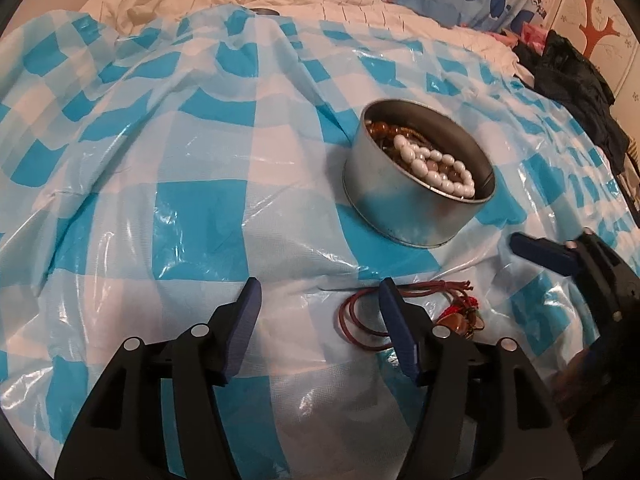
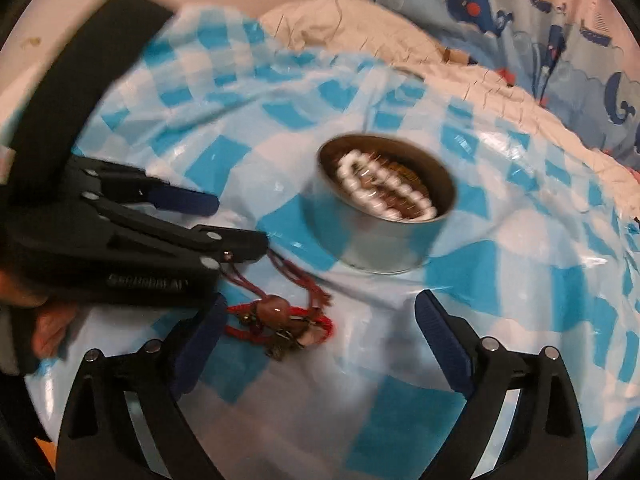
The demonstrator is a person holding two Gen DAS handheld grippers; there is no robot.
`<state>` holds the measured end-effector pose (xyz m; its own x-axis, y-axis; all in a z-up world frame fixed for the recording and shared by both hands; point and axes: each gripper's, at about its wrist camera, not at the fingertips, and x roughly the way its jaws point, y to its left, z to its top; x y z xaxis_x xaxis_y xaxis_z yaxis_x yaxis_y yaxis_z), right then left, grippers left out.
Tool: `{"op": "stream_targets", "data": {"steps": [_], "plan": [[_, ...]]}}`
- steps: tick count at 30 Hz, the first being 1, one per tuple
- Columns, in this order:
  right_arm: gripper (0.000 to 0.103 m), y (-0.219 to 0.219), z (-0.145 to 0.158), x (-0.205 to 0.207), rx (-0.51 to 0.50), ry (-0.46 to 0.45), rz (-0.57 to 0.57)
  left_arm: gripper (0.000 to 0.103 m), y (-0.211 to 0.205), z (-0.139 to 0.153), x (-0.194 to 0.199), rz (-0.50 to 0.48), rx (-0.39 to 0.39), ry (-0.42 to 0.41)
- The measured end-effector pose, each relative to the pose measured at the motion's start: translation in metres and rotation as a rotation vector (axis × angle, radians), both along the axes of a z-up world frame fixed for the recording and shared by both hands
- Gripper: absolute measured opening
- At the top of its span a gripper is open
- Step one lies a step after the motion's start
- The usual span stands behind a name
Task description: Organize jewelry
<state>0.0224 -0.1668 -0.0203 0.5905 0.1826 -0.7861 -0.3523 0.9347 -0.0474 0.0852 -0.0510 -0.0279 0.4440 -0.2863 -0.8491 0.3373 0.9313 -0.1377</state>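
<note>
Blue-and-white checked plastic sheet point(image 1: 208, 152); silver tin point(image 1: 416, 208) holding white beads point(image 1: 432, 166); dark red cord bracelet point(image 2: 280, 316); whale-print blue fabric point(image 2: 500, 12).

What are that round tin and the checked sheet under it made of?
The round tin looks like thin bare metal: dull silver wall, seamed bottom rim, soft reflections. The checked sheet seems to be thin plastic film, not cloth: glossy highlights, sharp crinkles, slightly see-through. The white beads inside look glossy, perhaps plastic or glass; I cannot tell which.
</note>
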Motion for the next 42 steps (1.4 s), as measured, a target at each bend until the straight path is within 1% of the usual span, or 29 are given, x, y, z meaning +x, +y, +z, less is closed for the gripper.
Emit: {"op": "stream_targets", "data": {"steps": [1,3,4,6,8,10,11,14,15,17,19,22,26,27,28,29,30,31,33,34,35,36,37,38,39,40,42], "plan": [[0.092,0.0,-0.004,0.003,-0.017,0.018,-0.006,0.059,0.0,0.0,0.0,-0.001,0.002,0.0],[0.092,-0.009,-0.007,0.005,0.0,0.064,-0.025,0.059,0.0,-0.001,0.0,-0.003,0.0,0.004],[0.092,-0.016,-0.009,0.006,0.004,0.104,-0.028,0.059,0.0,-0.001,0.001,-0.003,0.0,0.006],[0.092,-0.025,-0.009,0.005,-0.029,0.142,-0.027,0.059,0.0,-0.002,0.001,-0.005,0.004,0.009],[0.093,-0.036,-0.004,-0.004,-0.104,0.14,-0.035,0.059,-0.001,-0.003,0.002,-0.01,0.011,0.01],[0.093,-0.052,0.0,-0.008,-0.168,0.113,-0.087,0.061,-0.001,-0.003,0.002,-0.014,0.018,0.01],[0.093,-0.06,0.001,-0.008,-0.178,0.105,-0.112,0.062,-0.002,-0.004,0.001,-0.018,0.022,0.01],[0.093,-0.075,0.009,-0.007,-0.141,0.086,-0.154,0.063,-0.004,-0.003,0.0,-0.024,0.04,0.005],[0.093,-0.074,0.012,-0.008,-0.12,0.074,-0.142,0.063,-0.004,-0.003,-0.001,-0.024,0.042,0.003],[0.093,-0.066,0.018,-0.012,-0.062,0.056,-0.078,0.063,-0.004,-0.002,-0.001,-0.022,0.039,-0.001],[0.093,-0.056,0.017,-0.014,-0.027,0.065,-0.027,0.063,-0.004,0.001,-0.003,-0.032,0.012,-0.016],[0.092,-0.05,0.011,-0.014,-0.013,0.091,0.001,0.063,-0.01,0.009,-0.01,-0.075,-0.009,-0.056],[0.092,-0.052,0.015,-0.014,0.068,0.1,0.016,0.063,-0.019,0.006,-0.015,-0.126,-0.006,-0.042],[0.087,-0.051,0.015,-0.014,0.081,0.102,0.021,0.063,-0.021,0.005,-0.016,-0.137,-0.003,-0.039],[0.076,-0.052,0.013,-0.013,0.088,0.113,0.024,0.063,-0.023,0.005,-0.017,-0.149,-0.002,-0.036],[0.07,-0.051,0.011,-0.013,0.087,0.125,0.024,0.063,-0.024,0.004,-0.019,-0.162,-0.001,-0.034],[0.06,-0.051,0.007,-0.012,0.082,0.143,0.021,0.063,-0.025,0.004,-0.021,-0.169,0.001,-0.034],[0.053,-0.051,0.003,-0.011,0.074,0.156,0.018,0.063,-0.027,0.003,-0.022,-0.176,0.001,-0.033],[0.047,-0.05,0.001,-0.01,0.054,0.157,0.014,0.062,-0.03,0.002,-0.024,-0.2,0.0,-0.029],[0.04,-0.051,0.001,-0.01,0.059,0.156,0.014,0.056,-0.032,0.001,-0.026,-0.21,0.001,-0.032],[0.035,-0.053,0.001,-0.01,0.066,0.158,0.011,0.05,-0.034,0.001,-0.028,-0.23,0.006,-0.026],[0.027,-0.055,0.001,-0.009,0.07,0.159,0.002,0.037,-0.037,0.0,-0.029,-0.241,0.015,-0.025],[0.019,-0.057,0.001,-0.008,0.073,0.162,-0.003,0.026,-0.038,0.0,-0.03,-0.25,0.024,-0.026],[0.016,-0.059,0.001,-0.008,0.076,0.165,-0.006,0.015,-0.039,0.0,-0.032,-0.261,0.031,-0.019],[0.012,-0.06,0.001,-0.008,0.082,0.165,-0.007,0.011,-0.04,0.001,-0.032,-0.265,0.039,-0.012],[0.012,-0.061,0.002,-0.008,0.096,0.165,-0.006,0.005,-0.039,0.002,-0.033,-0.267,0.042,-0.006],[0.012,-0.061,0.004,-0.008,0.118,0.169,0.004,0.003,-0.033,0.005,-0.035,-0.266,0.053,-0.003]]}}
